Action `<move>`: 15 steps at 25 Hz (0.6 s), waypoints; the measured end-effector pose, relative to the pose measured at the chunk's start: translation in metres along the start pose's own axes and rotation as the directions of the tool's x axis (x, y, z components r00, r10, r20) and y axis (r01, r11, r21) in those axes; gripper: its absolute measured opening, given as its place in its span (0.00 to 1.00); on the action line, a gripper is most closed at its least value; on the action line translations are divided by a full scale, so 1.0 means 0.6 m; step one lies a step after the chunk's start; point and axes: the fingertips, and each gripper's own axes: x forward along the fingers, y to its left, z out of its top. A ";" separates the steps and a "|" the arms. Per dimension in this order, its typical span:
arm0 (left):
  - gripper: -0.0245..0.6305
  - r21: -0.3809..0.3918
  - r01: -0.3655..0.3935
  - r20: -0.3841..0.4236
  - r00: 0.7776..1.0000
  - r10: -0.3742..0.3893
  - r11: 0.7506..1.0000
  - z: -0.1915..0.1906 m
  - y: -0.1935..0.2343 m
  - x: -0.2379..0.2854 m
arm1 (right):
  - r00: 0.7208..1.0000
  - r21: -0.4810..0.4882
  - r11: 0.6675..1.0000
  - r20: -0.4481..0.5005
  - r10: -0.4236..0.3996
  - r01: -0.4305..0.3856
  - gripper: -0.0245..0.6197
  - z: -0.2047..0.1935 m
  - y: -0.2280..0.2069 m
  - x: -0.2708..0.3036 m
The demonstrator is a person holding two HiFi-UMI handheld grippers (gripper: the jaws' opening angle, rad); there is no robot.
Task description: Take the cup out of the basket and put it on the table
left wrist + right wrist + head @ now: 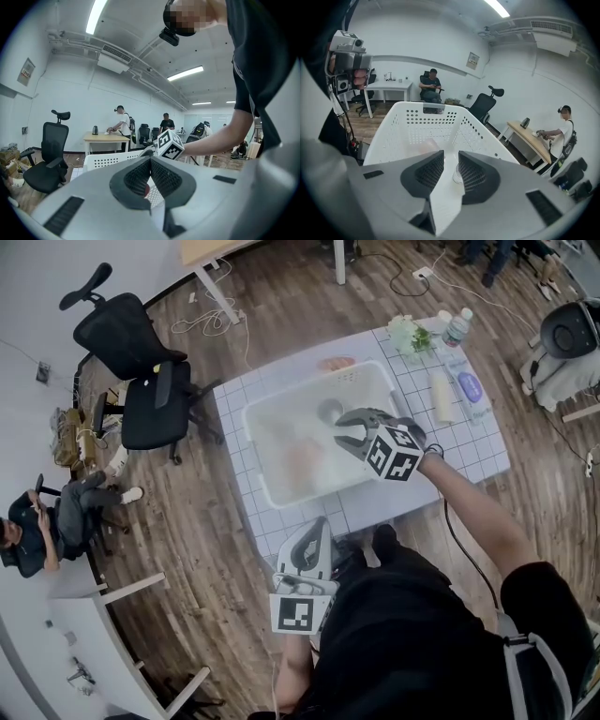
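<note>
A white perforated basket stands on the table with its gridded cloth. Inside it, near the far wall, is a small clear cup. My right gripper reaches down into the basket just beside the cup. In the right gripper view this gripper is open, with the cup showing in the gap by the right finger and no pad touching it. My left gripper is held at the table's near edge, outside the basket; in the left gripper view this gripper is shut and holds nothing.
A pale pink item lies on the basket floor. Right of the basket are a bottle, a small plant and a white cylinder. A black office chair and a seated person are to the left.
</note>
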 end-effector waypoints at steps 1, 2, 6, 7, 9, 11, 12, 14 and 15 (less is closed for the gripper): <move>0.05 -0.002 -0.002 -0.001 1.000 0.002 1.000 -0.001 0.001 0.000 | 1.000 -0.003 1.000 -0.013 0.005 -0.005 0.21 -0.006 -0.001 0.008; 0.05 -0.005 -0.003 0.000 1.000 0.003 1.000 0.000 0.003 0.001 | 1.000 -0.006 1.000 -0.026 0.012 -0.012 0.21 -0.011 -0.002 0.015; 0.05 -0.007 -0.014 0.006 1.000 0.014 1.000 -0.001 0.007 0.002 | 0.998 -0.023 1.000 -0.059 0.017 -0.018 0.22 -0.023 -0.013 0.038; 0.05 -0.011 -0.019 0.003 1.000 0.019 1.000 -0.003 0.008 0.002 | 0.998 -0.023 1.000 -0.063 0.017 -0.019 0.22 -0.025 -0.015 0.043; 0.05 -0.022 -0.026 0.000 1.000 0.026 0.999 -0.004 0.011 0.002 | 0.997 -0.021 0.999 -0.075 0.024 -0.026 0.22 -0.032 -0.018 0.055; 0.05 -0.028 -0.028 -0.003 1.000 0.028 0.999 -0.006 0.015 0.001 | 0.995 -0.015 0.999 -0.090 0.037 -0.038 0.22 -0.038 -0.018 0.067; 0.05 -0.027 -0.029 -0.006 1.000 0.028 0.999 -0.007 0.016 0.000 | 0.994 -0.013 0.999 -0.097 0.043 -0.045 0.22 -0.040 -0.017 0.073; 0.05 -0.024 -0.030 -0.005 1.000 0.030 0.999 -0.009 0.019 0.000 | 0.992 -0.020 0.998 -0.116 0.051 -0.053 0.22 -0.044 -0.016 0.087; 0.05 -0.025 -0.033 -0.004 0.999 0.033 0.999 -0.009 0.020 0.000 | 0.990 -0.027 0.998 -0.127 0.052 -0.056 0.22 -0.046 -0.016 0.095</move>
